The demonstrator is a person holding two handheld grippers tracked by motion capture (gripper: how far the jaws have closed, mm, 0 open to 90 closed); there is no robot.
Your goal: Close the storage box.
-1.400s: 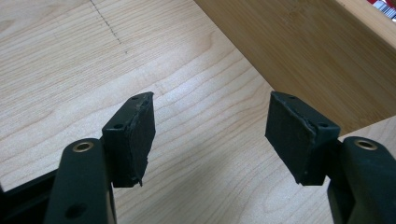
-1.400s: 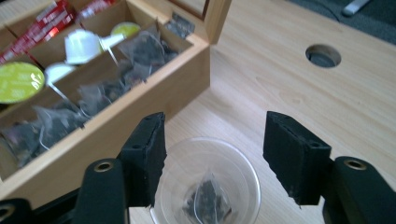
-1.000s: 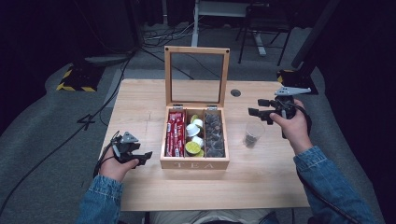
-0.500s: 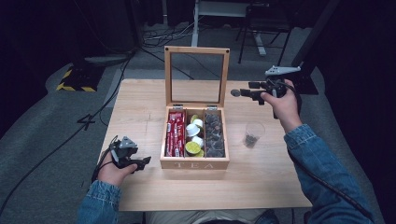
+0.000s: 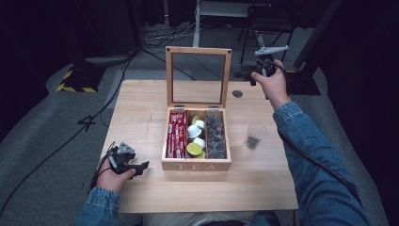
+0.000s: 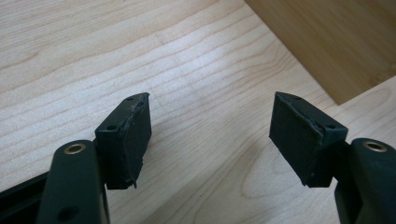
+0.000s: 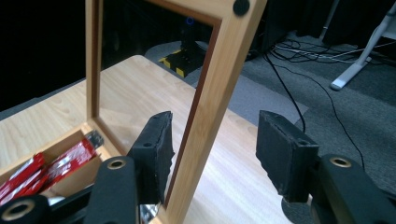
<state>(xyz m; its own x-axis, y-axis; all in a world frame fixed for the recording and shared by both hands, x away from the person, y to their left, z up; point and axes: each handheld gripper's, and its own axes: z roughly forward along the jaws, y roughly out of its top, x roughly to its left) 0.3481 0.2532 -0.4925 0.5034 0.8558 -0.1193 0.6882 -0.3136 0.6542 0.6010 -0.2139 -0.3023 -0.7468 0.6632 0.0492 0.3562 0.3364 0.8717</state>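
A wooden tea box (image 5: 195,165) stands mid-table with its glass lid (image 5: 197,51) upright. It holds red sachets (image 5: 176,134), pale pods (image 5: 194,132) and dark pods (image 5: 215,136). My right gripper (image 5: 248,75) is at the lid's upper right corner. In the right gripper view the lid's side rail (image 7: 219,79) stands between the jaws of the right gripper (image 7: 215,135). They have just been closing, with a gap left at the right pad. My left gripper (image 5: 141,167) rests left of the box front. In its own view the left gripper (image 6: 210,135) is open over bare wood, having just opened a little.
A clear plastic cup (image 5: 255,135) with dark bits inside stands right of the box. The table (image 5: 141,117) has a round cable hole (image 5: 237,93) behind the lid. The box's side wall (image 6: 336,42) is just ahead of the left jaws. Cables lie on the floor beyond.
My right hand has risen and moved back and to the left, from beside the cup to the lid's upper right corner. The left hand has stayed in place.
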